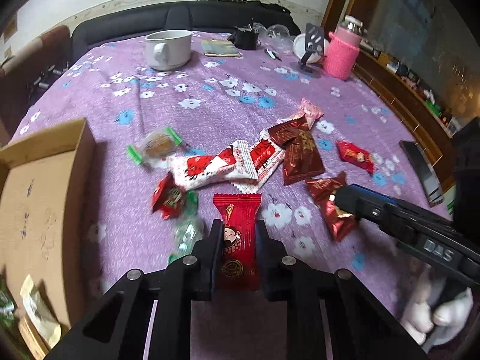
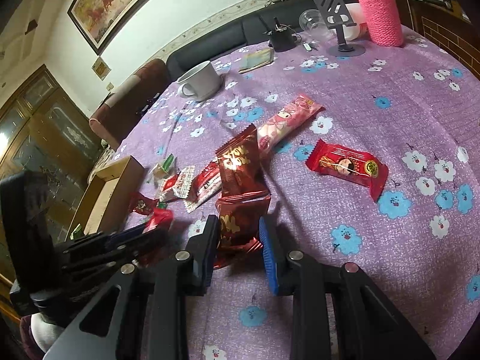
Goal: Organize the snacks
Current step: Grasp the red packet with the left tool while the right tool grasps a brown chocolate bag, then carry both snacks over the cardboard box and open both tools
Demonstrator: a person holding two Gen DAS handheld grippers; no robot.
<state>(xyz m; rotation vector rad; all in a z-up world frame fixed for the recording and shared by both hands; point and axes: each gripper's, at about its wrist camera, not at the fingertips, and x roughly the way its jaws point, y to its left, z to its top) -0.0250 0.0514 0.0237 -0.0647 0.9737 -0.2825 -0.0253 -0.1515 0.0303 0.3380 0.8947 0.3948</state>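
Between the left gripper (image 1: pixel 238 247) jaws, pinched, the red snack packet (image 1: pixel 237 240) runs lengthwise along the fingers; the cardboard box (image 1: pixel 36 210) waits just left. The right gripper (image 2: pixel 238 252) clamps a dark-red foil pack (image 2: pixel 237 225).

The letters "DAS" stand in raised grey capitals on the black arm of the right tongs (image 1: pixel 345 199). Large gold letters mark the dark red snack bag (image 2: pixel 240 165), too warped to read. Other wrapper print is illegible.

Purple tablecloth (image 1: pixel 210 90) (white and blue flowers), red snack packet (image 1: pixel 237 240), pink knitted bottle sleeve (image 1: pixel 342 57)
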